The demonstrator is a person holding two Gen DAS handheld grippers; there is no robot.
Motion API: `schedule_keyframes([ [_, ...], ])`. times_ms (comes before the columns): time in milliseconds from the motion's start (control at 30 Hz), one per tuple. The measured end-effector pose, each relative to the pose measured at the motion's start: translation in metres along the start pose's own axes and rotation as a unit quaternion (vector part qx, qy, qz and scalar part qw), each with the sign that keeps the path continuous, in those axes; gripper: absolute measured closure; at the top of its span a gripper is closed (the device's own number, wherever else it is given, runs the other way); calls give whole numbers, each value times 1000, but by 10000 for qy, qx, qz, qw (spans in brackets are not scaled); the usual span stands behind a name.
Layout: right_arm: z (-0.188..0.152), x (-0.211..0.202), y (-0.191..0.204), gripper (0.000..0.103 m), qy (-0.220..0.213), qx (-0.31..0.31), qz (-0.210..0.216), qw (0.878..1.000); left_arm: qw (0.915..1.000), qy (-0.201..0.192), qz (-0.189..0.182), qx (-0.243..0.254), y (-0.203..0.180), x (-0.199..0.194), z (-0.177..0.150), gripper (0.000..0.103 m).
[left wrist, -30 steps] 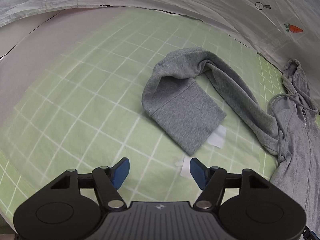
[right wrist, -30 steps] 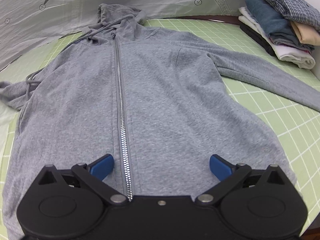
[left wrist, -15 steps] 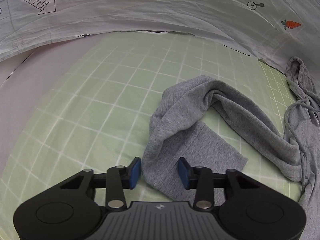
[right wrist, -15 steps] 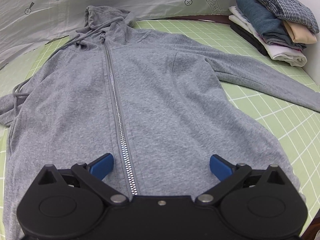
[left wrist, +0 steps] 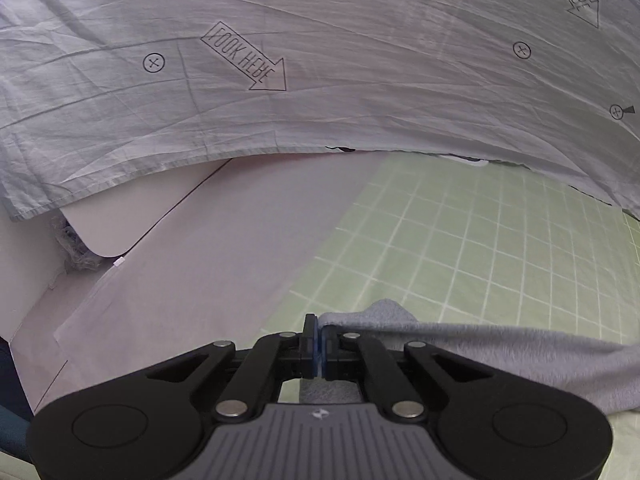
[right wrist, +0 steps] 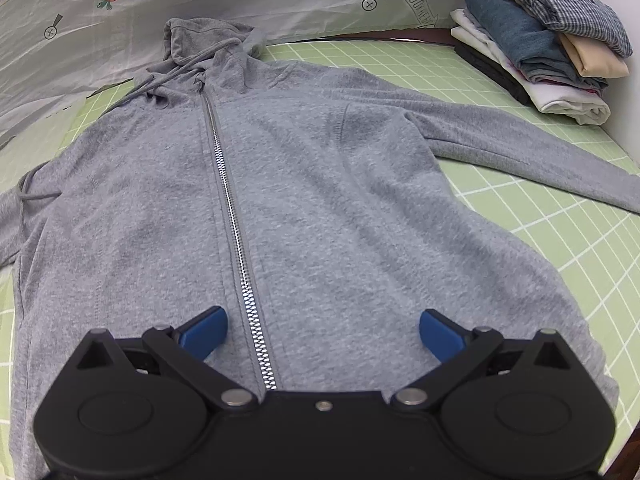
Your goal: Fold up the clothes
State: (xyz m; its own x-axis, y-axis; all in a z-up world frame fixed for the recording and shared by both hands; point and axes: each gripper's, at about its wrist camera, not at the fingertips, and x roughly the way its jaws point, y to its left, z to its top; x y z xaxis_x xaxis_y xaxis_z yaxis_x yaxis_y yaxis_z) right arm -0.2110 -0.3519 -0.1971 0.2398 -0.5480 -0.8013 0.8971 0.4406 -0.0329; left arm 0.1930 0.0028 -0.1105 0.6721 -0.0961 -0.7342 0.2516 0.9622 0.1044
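I'm laying a soft grey zip-up fleece hoodie (right wrist: 320,200) flat on the green gridded mat (right wrist: 560,248); it's floppy and light, so cuffs and hems are the spots to grab; my left gripper (left wrist: 318,344) is clamping the sleeve cuff (left wrist: 480,344), which only that view is showing; my right gripper (right wrist: 322,332) is hanging wide open over the hem, and only that view is showing the zipper (right wrist: 236,216) and the stack of folded clothes (right wrist: 552,40).

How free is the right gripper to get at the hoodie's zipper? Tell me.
Probably free, yes. The right gripper hangs open just over the hoodie, and the zipper runs bare between its fingers with nothing lying over it.
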Motion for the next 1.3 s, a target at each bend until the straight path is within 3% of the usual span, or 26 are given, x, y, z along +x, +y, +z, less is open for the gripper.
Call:
schedule_keyframes([
  [167, 1, 2, -4, 0, 13, 41, 25, 10000, 9980, 337, 32, 538, -7, 10, -3, 99],
  [300, 1, 3, -4, 0, 8, 65, 27, 10000, 9986, 504, 2, 148, -2, 20, -16, 89],
  [500, -1, 2, -3, 0, -22, 112, 10, 9999, 9962, 692, 82, -516, 23, 25, -32, 64],
  [567, -1, 2, -4, 0, -24, 138, 16, 9999, 9949, 754, -1, -670, 30, 24, -38, 44],
  [633, -1, 3, -3, 0, -29, 146, 9, 9999, 9931, 838, -116, -808, 34, 24, -46, 37],
  [767, -1, 2, -3, 0, -35, 161, -6, 9999, 9891, 1053, -265, -997, 33, 29, -61, 37],
  [900, -2, 3, -3, 0, -39, 173, -11, 9998, 9888, 1000, -419, -1025, 25, 35, -67, 38],
  [967, -2, 2, -3, 0, -40, 175, -15, 9998, 9899, 976, -373, -956, 21, 35, -67, 59],
  [1000, -2, 2, -3, 0, -42, 178, -16, 9998, 9908, 958, -351, -886, 21, 34, -67, 88],
  [1033, -2, 2, -3, 0, -44, 180, -18, 9998, 9910, 966, -392, -845, 22, 33, -65, 92],
  [1133, -3, 2, -4, 0, -61, 205, -17, 9998, 9904, 945, -479, -889, 35, 22, -52, 92],
  [1300, -3, 2, -4, 0, -63, 208, -12, 9998, 9870, 686, -481, -1370, 80, -11, -14, 93],
])
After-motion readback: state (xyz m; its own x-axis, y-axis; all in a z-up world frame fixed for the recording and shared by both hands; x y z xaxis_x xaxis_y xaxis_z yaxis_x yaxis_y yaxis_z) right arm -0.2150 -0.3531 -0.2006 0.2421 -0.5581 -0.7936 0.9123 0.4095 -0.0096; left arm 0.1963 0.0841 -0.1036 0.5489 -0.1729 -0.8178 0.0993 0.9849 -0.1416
